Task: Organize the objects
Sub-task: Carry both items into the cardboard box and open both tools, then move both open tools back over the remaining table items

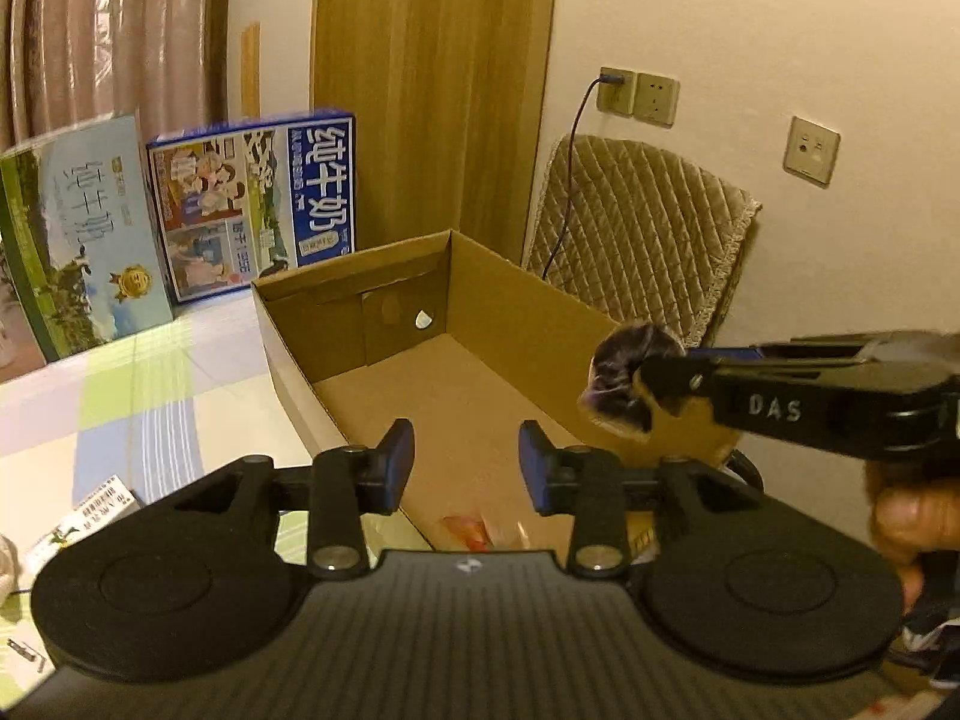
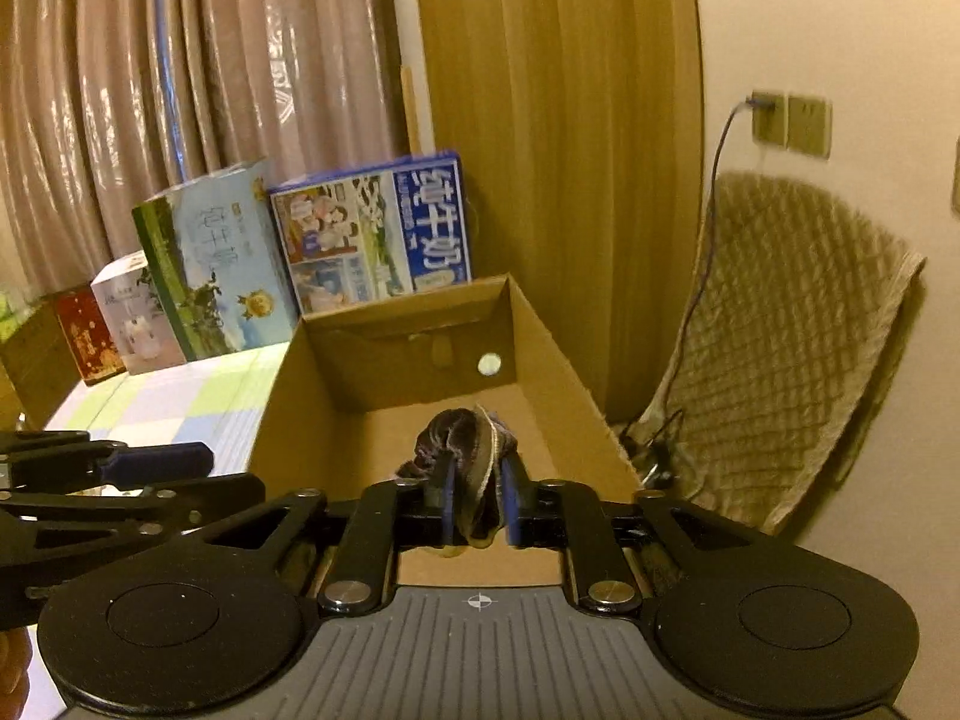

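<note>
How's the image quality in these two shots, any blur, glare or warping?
Left wrist view: warm dim light, fisheye bends the wooden door, and the orange item inside the brown cardboard box is smeared. Right wrist view: glare streaks on the shiny pink curtain; quilted chair cover soft.

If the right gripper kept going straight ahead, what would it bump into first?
Probably the far end wall of the open brown cardboard box. The right gripper, clamped on a dark purple velvet scrunchie, points along the box's length; depth is unclear.
</note>
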A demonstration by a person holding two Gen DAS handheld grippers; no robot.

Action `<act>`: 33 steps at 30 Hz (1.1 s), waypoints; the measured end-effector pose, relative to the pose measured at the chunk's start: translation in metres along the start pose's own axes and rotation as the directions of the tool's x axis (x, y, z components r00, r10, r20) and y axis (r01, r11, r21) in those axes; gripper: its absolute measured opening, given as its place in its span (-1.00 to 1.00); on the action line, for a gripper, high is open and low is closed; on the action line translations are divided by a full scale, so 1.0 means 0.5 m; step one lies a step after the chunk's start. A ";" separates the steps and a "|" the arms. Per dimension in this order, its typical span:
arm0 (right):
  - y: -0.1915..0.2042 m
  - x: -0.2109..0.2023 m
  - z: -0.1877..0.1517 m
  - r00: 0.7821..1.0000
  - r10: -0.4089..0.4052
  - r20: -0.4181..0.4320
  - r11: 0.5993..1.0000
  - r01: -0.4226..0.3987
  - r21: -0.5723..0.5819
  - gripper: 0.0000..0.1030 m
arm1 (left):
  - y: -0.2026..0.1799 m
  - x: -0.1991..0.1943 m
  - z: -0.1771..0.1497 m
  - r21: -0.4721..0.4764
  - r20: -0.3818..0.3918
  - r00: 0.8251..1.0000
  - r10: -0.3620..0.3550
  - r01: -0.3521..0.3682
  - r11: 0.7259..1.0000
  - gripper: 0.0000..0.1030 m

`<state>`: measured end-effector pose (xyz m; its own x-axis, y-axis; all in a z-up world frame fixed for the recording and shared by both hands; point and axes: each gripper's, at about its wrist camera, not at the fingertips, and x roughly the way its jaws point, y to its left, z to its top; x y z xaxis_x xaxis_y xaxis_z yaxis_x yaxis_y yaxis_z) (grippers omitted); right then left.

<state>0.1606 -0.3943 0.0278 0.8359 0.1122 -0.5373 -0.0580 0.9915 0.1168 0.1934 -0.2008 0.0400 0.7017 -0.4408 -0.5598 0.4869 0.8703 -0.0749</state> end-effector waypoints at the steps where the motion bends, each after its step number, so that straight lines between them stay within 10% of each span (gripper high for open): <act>1: -0.010 0.005 0.001 1.000 -0.002 -0.004 1.000 0.002 0.013 0.08 | 0.006 -0.002 -0.001 -0.010 0.005 1.000 0.006 -0.006 1.000 -0.36; 11: -0.018 -0.038 0.002 1.000 0.002 0.024 0.997 -0.004 0.073 0.33 | 0.113 -0.105 -0.016 -0.065 0.023 0.986 0.166 -0.164 0.984 -0.13; 24: 0.207 -0.124 0.027 0.973 0.198 0.120 0.980 -0.198 -0.013 0.69 | 0.285 -0.308 -0.114 -0.164 -0.001 0.920 0.393 -0.387 0.907 0.56; 33: 0.322 -0.040 -0.098 0.978 0.207 -0.020 0.971 -0.208 -0.117 0.70 | 0.356 -0.335 -0.223 -0.134 -0.098 0.902 0.420 -0.430 0.893 0.66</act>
<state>0.1076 -0.2335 0.0164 0.7944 0.3163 -0.5185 -0.2941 0.9473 0.1272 0.1043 0.0528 0.0283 0.7865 -0.0106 -0.6175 0.0629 0.9960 0.0630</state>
